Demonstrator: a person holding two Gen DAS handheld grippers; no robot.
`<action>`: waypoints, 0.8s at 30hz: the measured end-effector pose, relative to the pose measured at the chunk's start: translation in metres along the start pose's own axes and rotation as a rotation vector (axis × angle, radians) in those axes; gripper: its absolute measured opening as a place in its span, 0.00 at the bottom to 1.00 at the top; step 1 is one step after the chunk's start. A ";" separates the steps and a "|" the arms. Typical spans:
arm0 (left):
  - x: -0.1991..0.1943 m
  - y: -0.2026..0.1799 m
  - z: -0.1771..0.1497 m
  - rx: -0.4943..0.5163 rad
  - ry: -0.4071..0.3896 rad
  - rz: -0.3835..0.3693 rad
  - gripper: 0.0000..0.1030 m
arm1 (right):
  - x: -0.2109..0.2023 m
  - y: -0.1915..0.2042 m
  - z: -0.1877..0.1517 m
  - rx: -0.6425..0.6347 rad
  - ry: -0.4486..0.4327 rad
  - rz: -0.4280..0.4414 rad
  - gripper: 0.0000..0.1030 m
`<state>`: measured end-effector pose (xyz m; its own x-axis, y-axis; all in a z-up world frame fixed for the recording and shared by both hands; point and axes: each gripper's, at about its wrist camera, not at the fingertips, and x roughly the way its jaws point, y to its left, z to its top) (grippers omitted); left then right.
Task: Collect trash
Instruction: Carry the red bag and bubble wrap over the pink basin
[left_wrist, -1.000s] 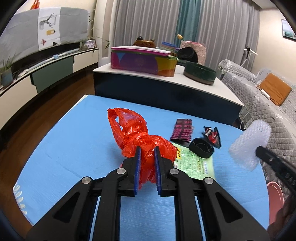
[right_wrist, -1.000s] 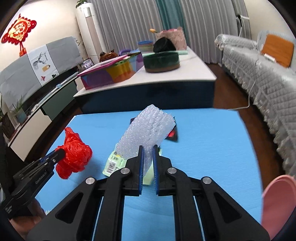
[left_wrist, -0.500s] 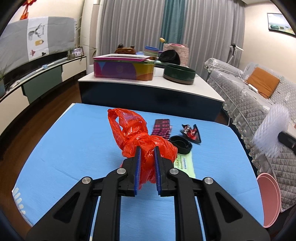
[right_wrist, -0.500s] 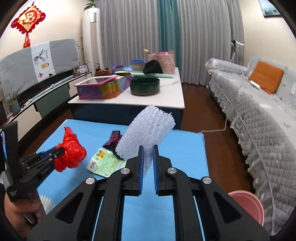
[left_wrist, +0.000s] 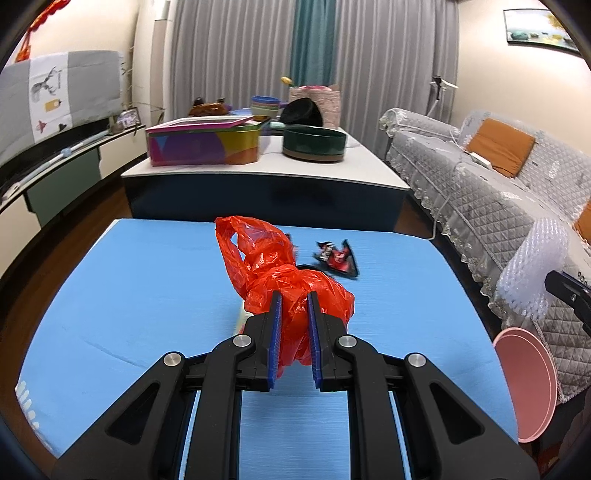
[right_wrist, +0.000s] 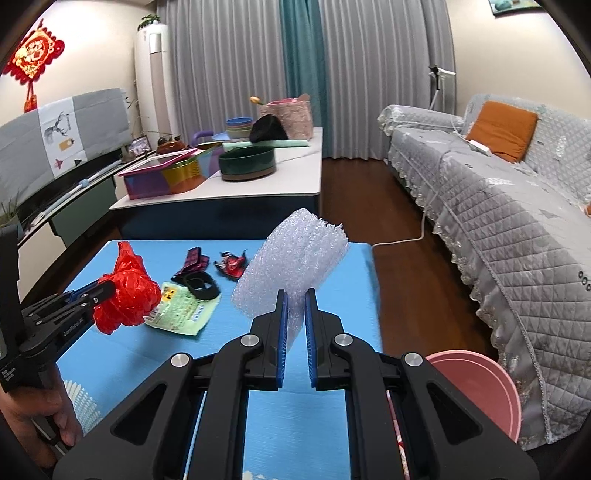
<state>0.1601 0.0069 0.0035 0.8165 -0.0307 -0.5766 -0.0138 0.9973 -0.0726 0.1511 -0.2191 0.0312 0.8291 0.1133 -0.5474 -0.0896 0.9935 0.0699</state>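
Two pieces of trash are in hand at once, one per gripper, which reads as a plan to carry both to the bin in a single trip. On the left, the left gripper (left_wrist: 293, 321) is clamped on the red bag (left_wrist: 284, 280), its jaws narrow and pinching the crumpled, knotted bulk so the loose handle loop stands up in front. The bag is held above the blue mat (left_wrist: 147, 288), not resting on it. To the right, the right gripper (right_wrist: 294, 317) is closed narrowly on the bubble wrap (right_wrist: 291, 266), gripping its lower edge so the light roll sticks up and forward, clear of the mat. Further right, the pink bin (right_wrist: 491, 391) sits on the floor just beside the mat's right edge and the sofa (right_wrist: 517, 206); it looks like the drop point, and the wrap is the nearer load.

The right view shows what the left one mostly hides behind the bag: a green packet (right_wrist: 181, 314), a black ring (right_wrist: 201, 286) lying on it, and a dark plaid wrapper (right_wrist: 192, 260), all on the mat and uncollected. Both views show the red-black wrapper (left_wrist: 338, 256). The left view shows the bin's rim (left_wrist: 528, 384) side-on and the wrap at its far right edge, which suggests the wrap is close above the bin.
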 end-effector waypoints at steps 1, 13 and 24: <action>-0.001 -0.005 -0.001 0.010 -0.001 -0.006 0.13 | -0.001 -0.003 -0.001 0.001 0.000 -0.006 0.10; -0.002 -0.050 -0.006 0.078 -0.014 -0.081 0.13 | -0.016 -0.032 -0.008 0.016 -0.011 -0.063 0.10; -0.008 -0.094 -0.013 0.141 -0.031 -0.189 0.13 | -0.027 -0.061 -0.012 0.043 -0.019 -0.114 0.10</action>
<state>0.1473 -0.0871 0.0049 0.8142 -0.2181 -0.5381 0.2205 0.9735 -0.0611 0.1274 -0.2824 0.0314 0.8427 -0.0010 -0.5383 0.0291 0.9986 0.0438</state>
